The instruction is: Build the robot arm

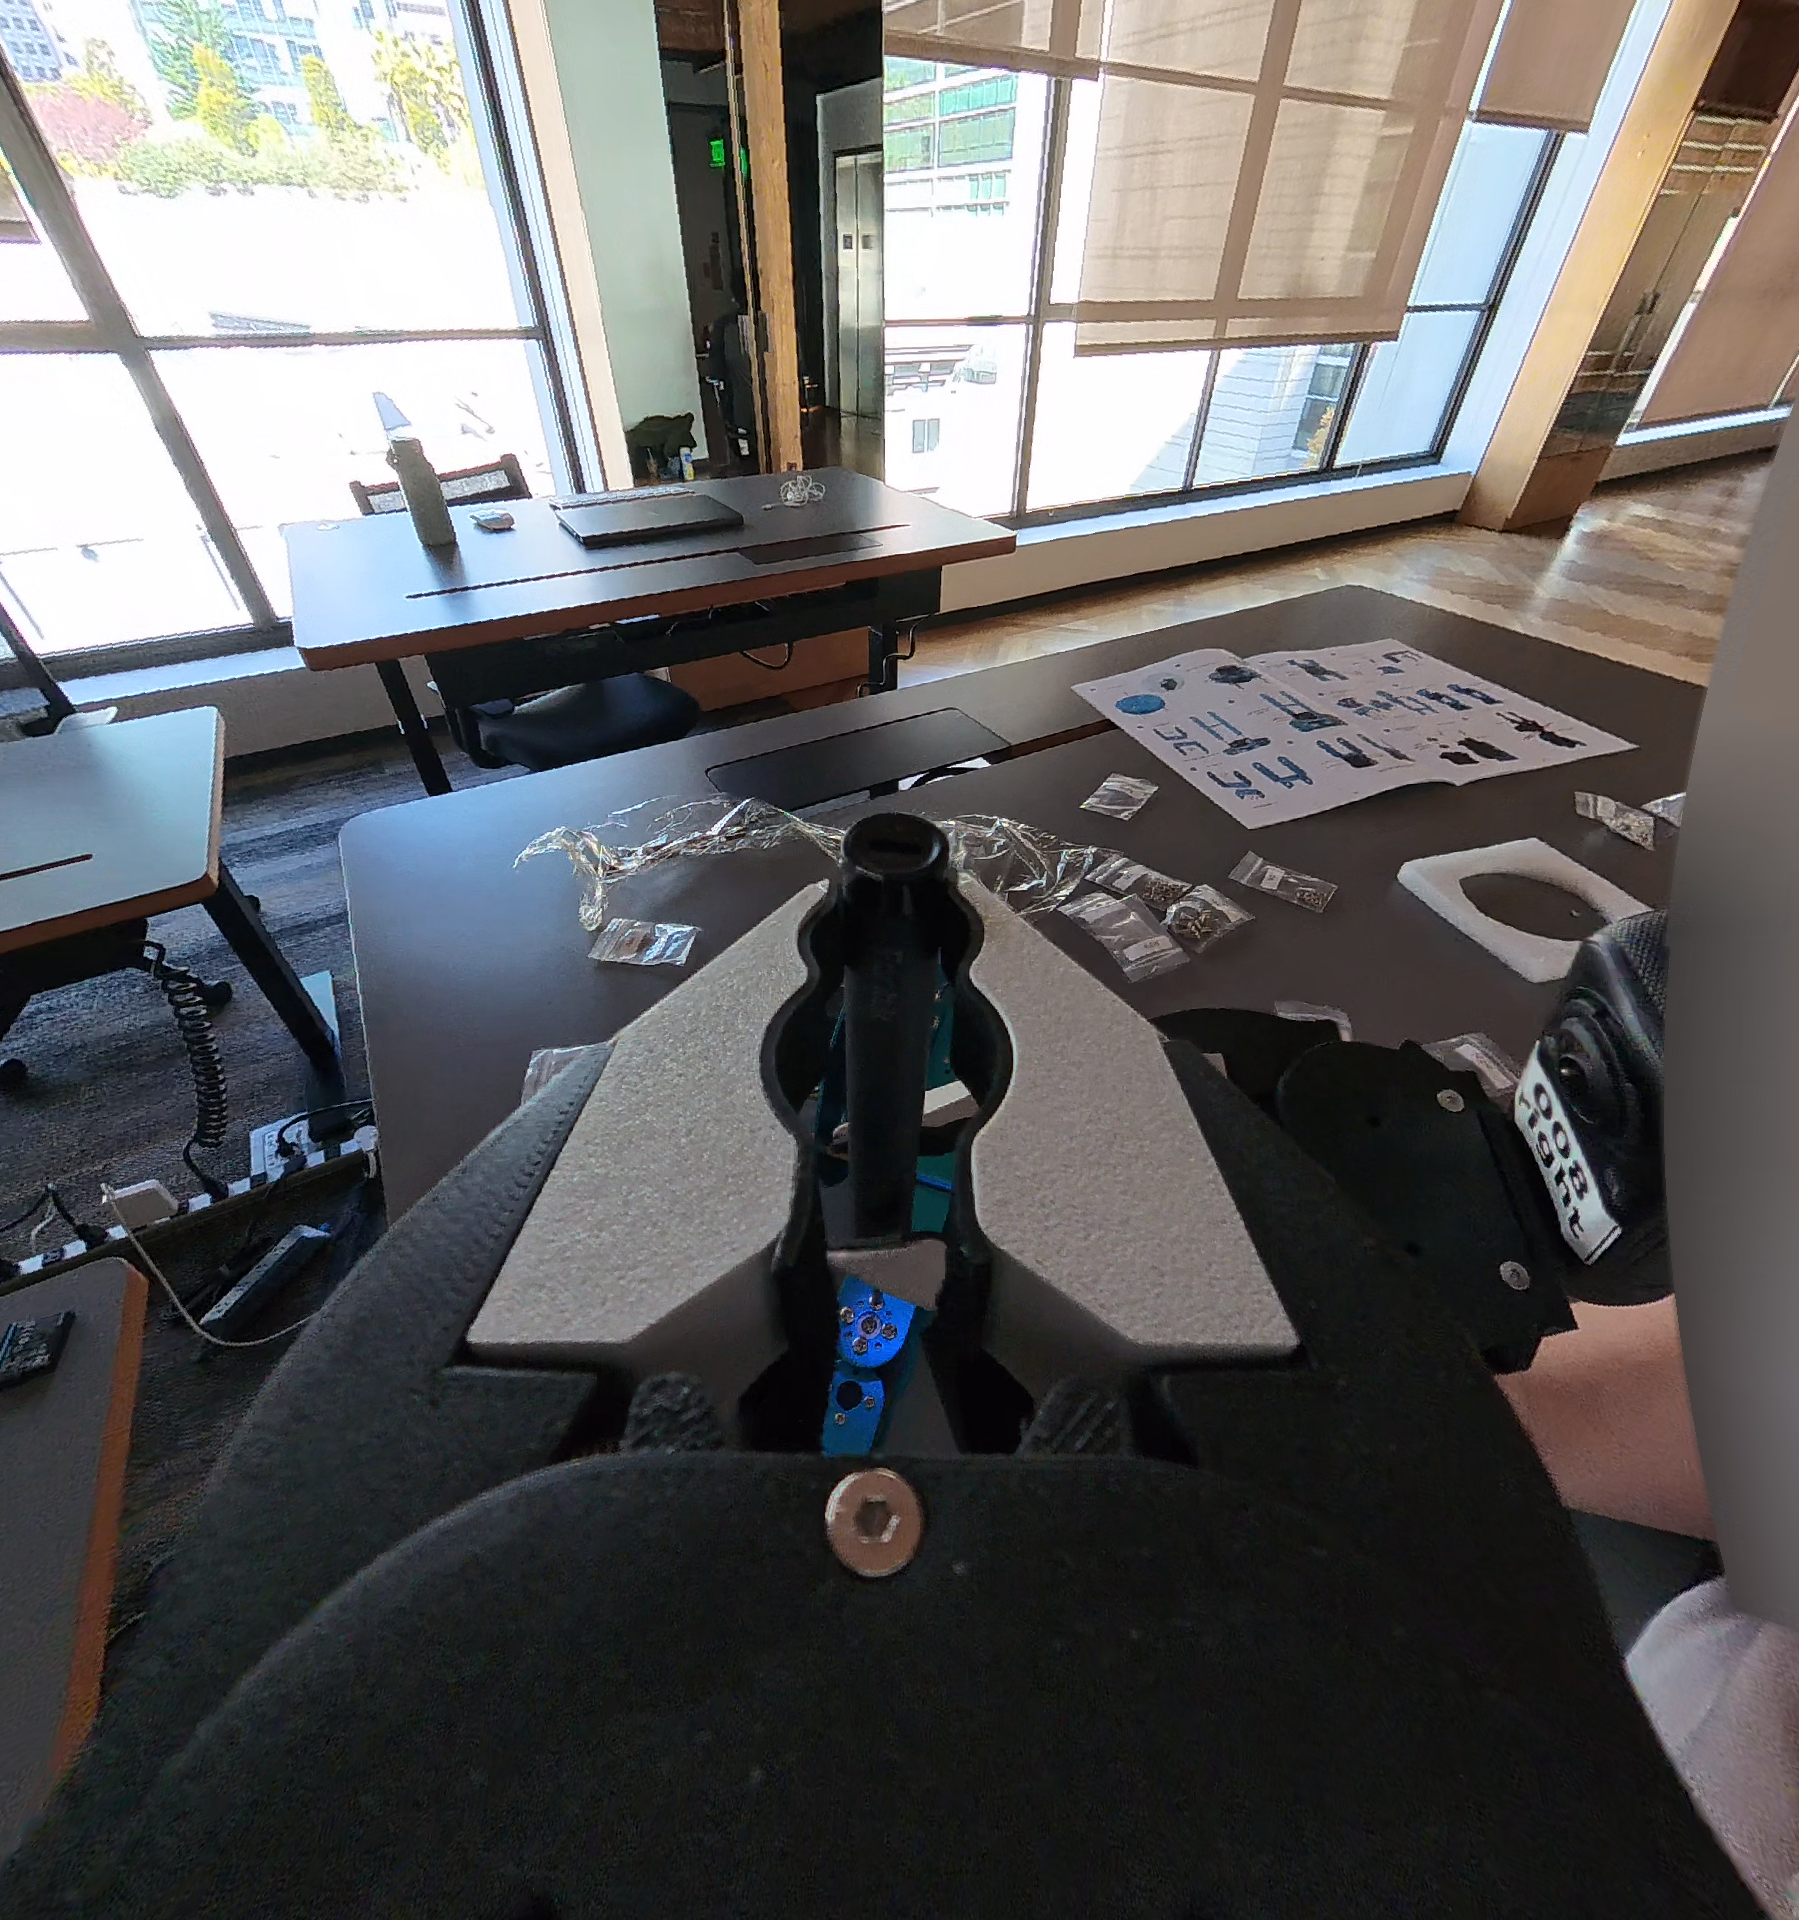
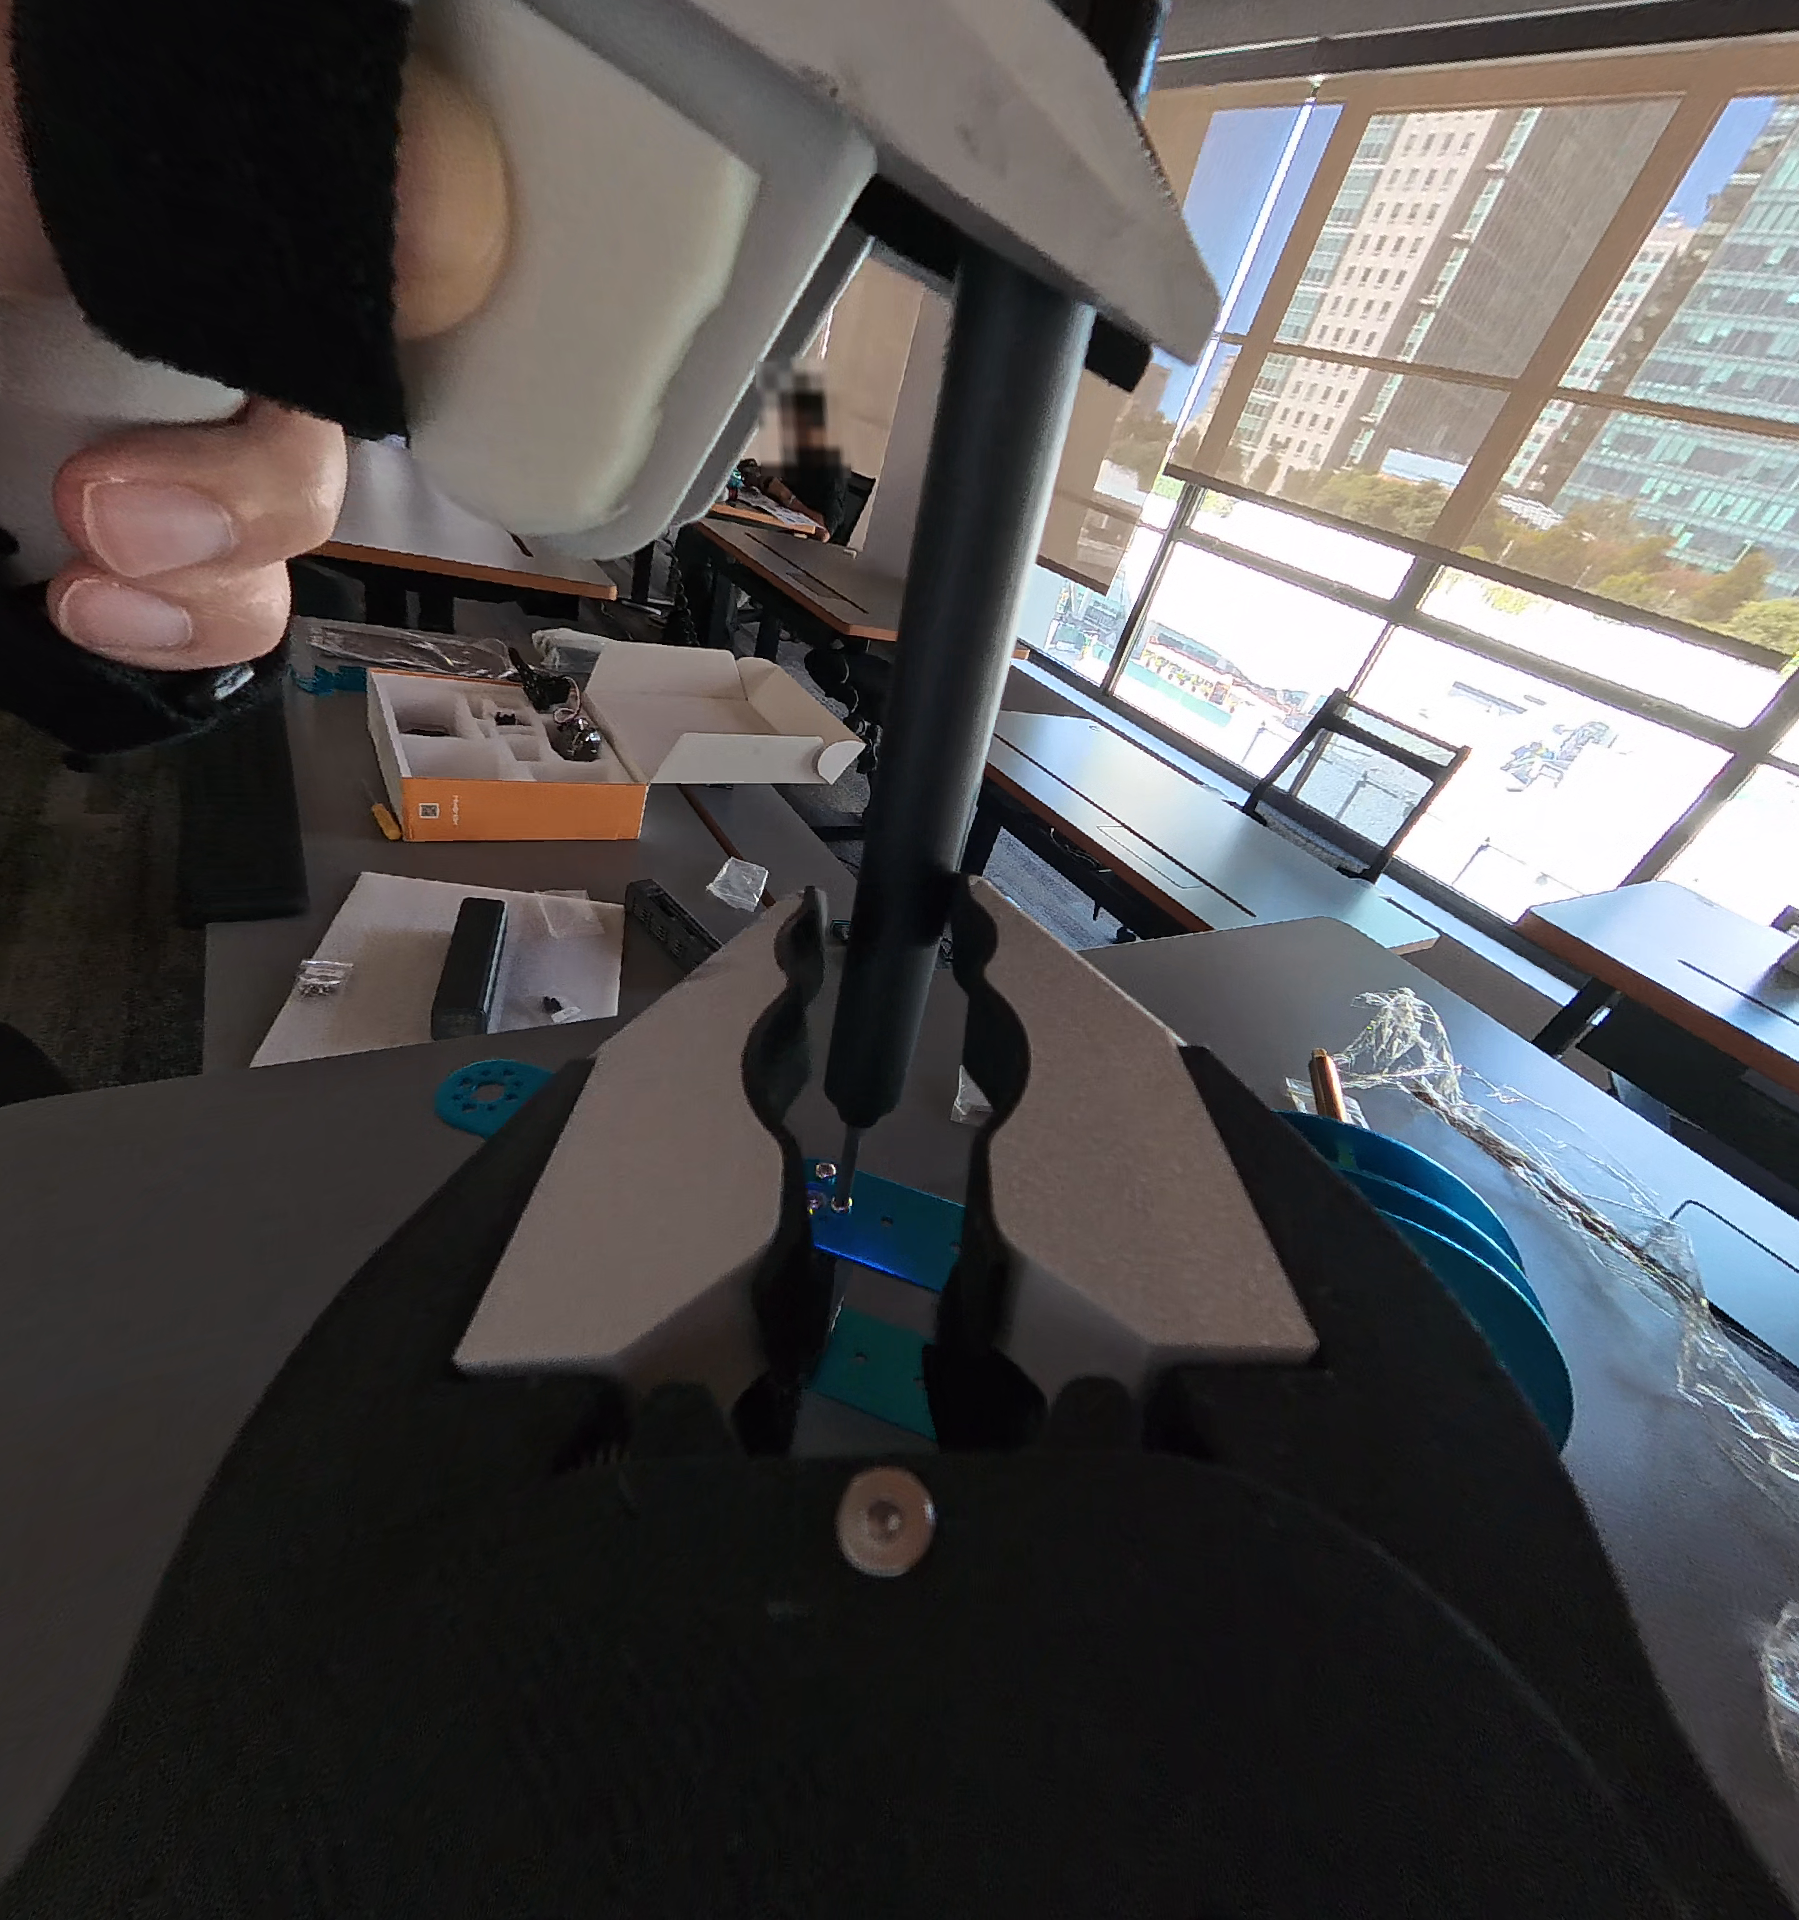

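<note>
My left gripper [image 1: 893, 920] is shut on a black screwdriver [image 1: 879, 1039], held upright with its round cap at the top. In the right wrist view the screwdriver [image 2: 936, 727] comes down from the left gripper [image 2: 874, 135] between my right fingers, and its thin tip rests on a small screw [image 2: 841, 1203]. The screw sits in a blue metal plate [image 2: 895, 1236], which also shows in the left wrist view [image 1: 872, 1335]. My right gripper [image 2: 884, 914] is closed on that plate's two sides, low over the dark table [image 2: 199, 1195]. The right gripper also shows in the left wrist view [image 1: 1560, 1132].
An open orange box [image 2: 521, 774], a white foam sheet [image 2: 386, 997] with a black block [image 2: 469, 966] and a blue disc [image 2: 490, 1091] lie left. Blue wheels [image 2: 1446, 1268] and crumpled plastic wrap [image 2: 1497, 1143] lie right. An instruction sheet [image 1: 1342, 727], small bags [image 1: 1134, 920] and a foam frame [image 1: 1435, 873] lie beyond. My right fingertips sit around 9 centimeters from my left ones.
</note>
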Demonstrator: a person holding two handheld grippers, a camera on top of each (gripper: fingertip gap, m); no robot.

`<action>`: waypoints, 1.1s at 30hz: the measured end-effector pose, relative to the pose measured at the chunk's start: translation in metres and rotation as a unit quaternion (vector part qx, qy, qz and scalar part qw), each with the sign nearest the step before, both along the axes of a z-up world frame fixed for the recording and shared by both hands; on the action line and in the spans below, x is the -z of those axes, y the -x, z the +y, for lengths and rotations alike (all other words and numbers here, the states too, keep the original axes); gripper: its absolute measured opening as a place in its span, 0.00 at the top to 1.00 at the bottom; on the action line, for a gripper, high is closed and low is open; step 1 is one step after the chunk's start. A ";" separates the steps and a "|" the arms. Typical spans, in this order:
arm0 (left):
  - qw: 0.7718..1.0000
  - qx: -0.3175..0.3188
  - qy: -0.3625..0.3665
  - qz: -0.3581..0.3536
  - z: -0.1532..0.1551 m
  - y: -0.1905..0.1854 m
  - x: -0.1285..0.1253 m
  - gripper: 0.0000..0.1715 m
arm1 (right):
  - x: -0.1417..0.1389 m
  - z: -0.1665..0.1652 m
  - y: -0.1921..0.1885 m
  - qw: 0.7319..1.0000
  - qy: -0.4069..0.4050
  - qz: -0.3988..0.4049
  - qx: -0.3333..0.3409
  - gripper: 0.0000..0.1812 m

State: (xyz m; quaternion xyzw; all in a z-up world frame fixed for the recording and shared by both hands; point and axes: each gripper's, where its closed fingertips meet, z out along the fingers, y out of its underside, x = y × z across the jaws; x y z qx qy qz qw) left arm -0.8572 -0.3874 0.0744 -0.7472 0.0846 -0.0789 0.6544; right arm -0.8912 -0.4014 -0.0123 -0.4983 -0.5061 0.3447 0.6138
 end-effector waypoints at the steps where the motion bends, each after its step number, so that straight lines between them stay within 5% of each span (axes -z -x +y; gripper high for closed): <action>1: 1.000 -0.001 0.001 0.003 0.000 -0.001 0.000 0.90 | 0.001 0.000 0.000 1.000 0.003 -0.002 -0.001 0.86; 12: 0.997 -0.002 -0.064 -0.044 -0.034 0.001 -0.049 0.90 | 0.005 -0.019 -0.049 0.997 0.014 -0.026 -0.076 0.81; 16: 0.994 0.028 -0.067 -0.079 -0.037 -0.029 -0.027 0.90 | -0.009 -0.035 -0.070 0.993 0.055 -0.014 -0.105 0.73; 21: 0.987 0.116 -0.036 -0.104 -0.013 -0.065 -0.008 0.91 | -0.013 -0.031 -0.060 0.993 0.050 -0.059 -0.094 0.77; 23: 0.983 0.148 -0.021 -0.108 -0.008 -0.076 0.000 0.90 | -0.006 -0.021 -0.063 0.992 0.052 -0.090 -0.069 0.90; 33: 0.966 0.230 0.051 -0.109 0.003 -0.092 0.050 0.90 | 0.043 0.027 -0.106 0.964 0.021 -0.241 0.107 0.94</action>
